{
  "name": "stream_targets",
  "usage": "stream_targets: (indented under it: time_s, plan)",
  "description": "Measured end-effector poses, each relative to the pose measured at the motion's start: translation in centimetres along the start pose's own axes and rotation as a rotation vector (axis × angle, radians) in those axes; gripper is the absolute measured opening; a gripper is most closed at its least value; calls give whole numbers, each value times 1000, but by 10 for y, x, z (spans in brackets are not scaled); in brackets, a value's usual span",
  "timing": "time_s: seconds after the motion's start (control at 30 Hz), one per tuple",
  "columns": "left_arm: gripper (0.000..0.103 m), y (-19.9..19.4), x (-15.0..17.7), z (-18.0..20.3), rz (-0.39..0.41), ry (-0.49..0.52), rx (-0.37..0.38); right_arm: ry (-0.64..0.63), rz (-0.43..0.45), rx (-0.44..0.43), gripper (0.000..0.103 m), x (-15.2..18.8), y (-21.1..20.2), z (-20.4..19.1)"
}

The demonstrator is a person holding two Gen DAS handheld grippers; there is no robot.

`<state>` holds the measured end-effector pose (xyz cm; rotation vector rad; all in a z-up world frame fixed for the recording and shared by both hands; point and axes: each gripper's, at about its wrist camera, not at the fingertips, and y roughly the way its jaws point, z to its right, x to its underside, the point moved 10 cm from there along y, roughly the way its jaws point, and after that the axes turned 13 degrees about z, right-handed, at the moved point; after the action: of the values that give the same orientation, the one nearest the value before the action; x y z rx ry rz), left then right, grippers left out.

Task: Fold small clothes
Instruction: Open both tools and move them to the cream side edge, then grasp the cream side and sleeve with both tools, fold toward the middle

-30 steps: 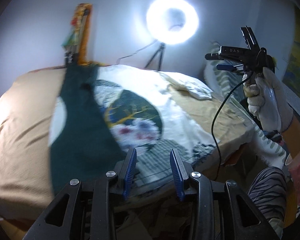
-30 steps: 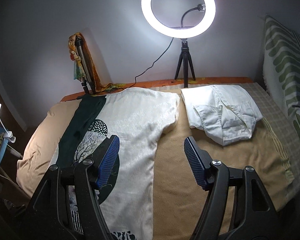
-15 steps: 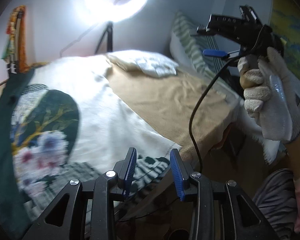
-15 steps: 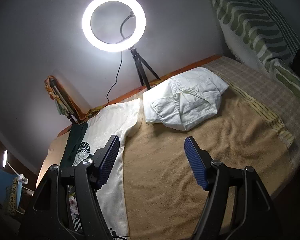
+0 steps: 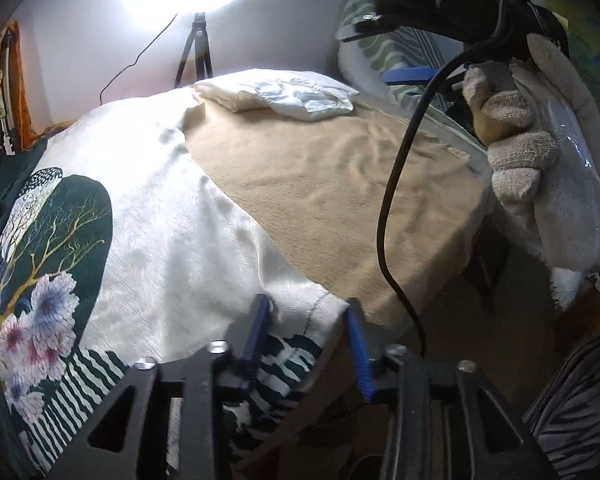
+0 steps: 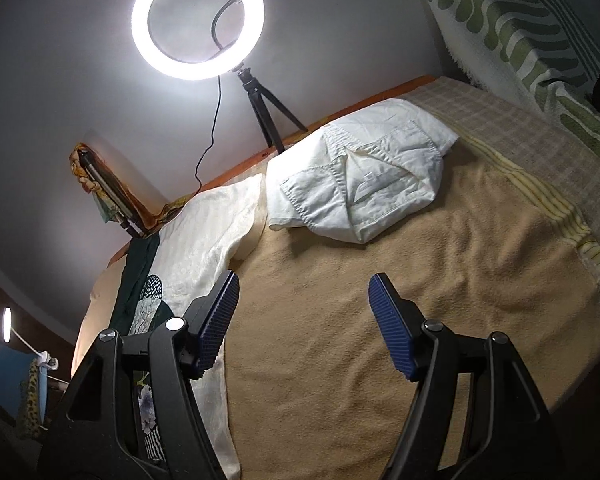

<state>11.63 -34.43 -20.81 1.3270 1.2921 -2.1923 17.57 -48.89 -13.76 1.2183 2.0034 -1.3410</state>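
the printed shirt (image 5: 172, 216) lies spread flat on the bed (image 5: 332, 184), its long axis running from the near edge back toward the wall and the ring light (image 6: 198, 20). its near hem corner sits right at the left gripper (image 5: 306, 340), the white and striped cloth lying between the two blue fingers (image 5: 256, 332), so the left hand is the nearer one by far. those jaws stand partly open and are closing now; whether the pads already press the hem i cannot tell, and they look to have a gap on the right side.

the right gripper (image 6: 302, 320), carried in a gloved hand (image 5: 540, 168), hangs over bare tan blanket with the shirt's side edge just beside its left finger. its jaws are wide apart and hold nothing. a folded white garment (image 6: 360, 184) rests farther back, well apart from both grippers. judging from this, the hem pinch comes first.
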Motion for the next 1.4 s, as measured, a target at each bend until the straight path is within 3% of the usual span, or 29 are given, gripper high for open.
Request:
stream_targets:
  time_s: [0.07, 0.17, 0.4, 0.6, 0.73, 0.93, 1.0, 1.03, 1.07, 1.4]
  plan:
    - [11, 1, 0, -3, -9, -20, 15, -13, -24, -17, 70, 6, 11, -10]
    - [2, 2, -4, -10, -23, -81, 50, -4, -68, -58, 70, 16, 29, -25]
    - [1, -28, -29, -28, 57, -229, 94, 14, -171, -85, 70, 25, 87, -57]
    - [1, -48, -40, -41, 102, -257, 86, 43, -252, -41, 67, 34, 148, -62]
    - [1, -51, -34, -42, 93, -265, 86, 127, -293, -30, 64, 39, 180, -64]
    - [1, -45, -28, -40, 81, -282, 99, 172, -350, -5, 43, 53, 220, -73]
    - [1, -44, -26, -41, 78, -277, 97, 172, -345, -10, 30, 49, 225, -76]
    - [0, -43, -26, -41, 77, -281, 98, 184, -347, -22, 16, 47, 227, -79]
    - [0, -43, -26, -42, 76, -289, 100, 194, -347, -26, 9, 45, 228, -81]
    - [0, -66, -24, -72, 121, -367, 82, -48, -266, 16, 4, 21, 220, -131]
